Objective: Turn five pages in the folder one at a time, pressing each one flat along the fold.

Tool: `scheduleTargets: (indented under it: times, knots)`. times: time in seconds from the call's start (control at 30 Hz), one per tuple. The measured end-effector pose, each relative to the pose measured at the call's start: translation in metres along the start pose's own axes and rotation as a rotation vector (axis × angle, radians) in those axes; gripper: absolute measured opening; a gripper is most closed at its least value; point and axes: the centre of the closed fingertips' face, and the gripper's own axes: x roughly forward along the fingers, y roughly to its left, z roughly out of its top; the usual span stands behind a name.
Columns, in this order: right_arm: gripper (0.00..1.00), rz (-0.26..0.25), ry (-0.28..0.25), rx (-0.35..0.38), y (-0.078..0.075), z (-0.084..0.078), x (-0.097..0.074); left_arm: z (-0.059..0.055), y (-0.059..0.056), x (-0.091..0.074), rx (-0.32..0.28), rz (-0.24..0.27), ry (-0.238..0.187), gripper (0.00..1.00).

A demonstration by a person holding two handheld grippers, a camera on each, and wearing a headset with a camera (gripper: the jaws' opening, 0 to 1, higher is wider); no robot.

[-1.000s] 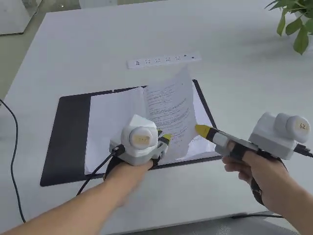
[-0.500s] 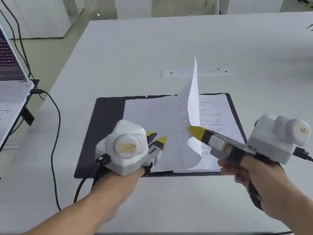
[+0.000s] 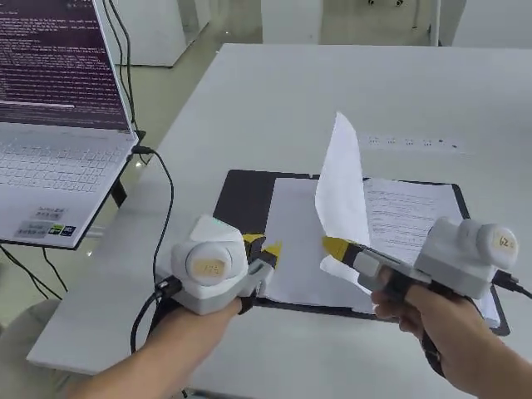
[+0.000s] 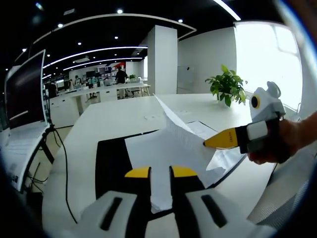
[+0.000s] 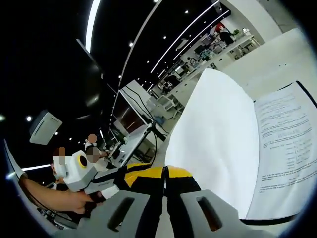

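Two hand-held grippers are counted: one left gripper (image 3: 263, 244) and one right gripper (image 3: 332, 246), each with two yellow-tipped jaws, four in all. One black folder (image 3: 245, 195) is counted, with one lifted page (image 3: 341, 191). One white workbench (image 3: 274, 100), one open laptop (image 3: 58, 158) and one white power strip (image 3: 411, 143) are counted. One potted plant (image 4: 227, 88) is seen in the left gripper view.
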Motion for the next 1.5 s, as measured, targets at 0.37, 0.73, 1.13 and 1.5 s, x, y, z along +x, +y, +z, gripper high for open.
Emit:
scheduleTargets:
  times: [0.37,0.73,1.13,1.5]
  knots:
    - [0.0,-0.023,0.104,0.001,-0.005,-0.036,0.041,-0.016,0.029,-0.016,-0.037,0.051,0.015,0.13]
    - [0.0,-0.071,0.193,-0.017,-0.019,-0.067,0.069,-0.03,0.035,-0.017,-0.061,0.06,0.035,0.12]
    - [0.0,-0.1,0.272,-0.024,-0.036,-0.096,0.082,-0.041,0.034,-0.013,-0.067,0.054,0.058,0.12]
    - [0.09,-0.082,0.224,0.016,-0.034,-0.087,0.069,-0.045,0.026,0.0,-0.053,0.038,0.072,0.11]
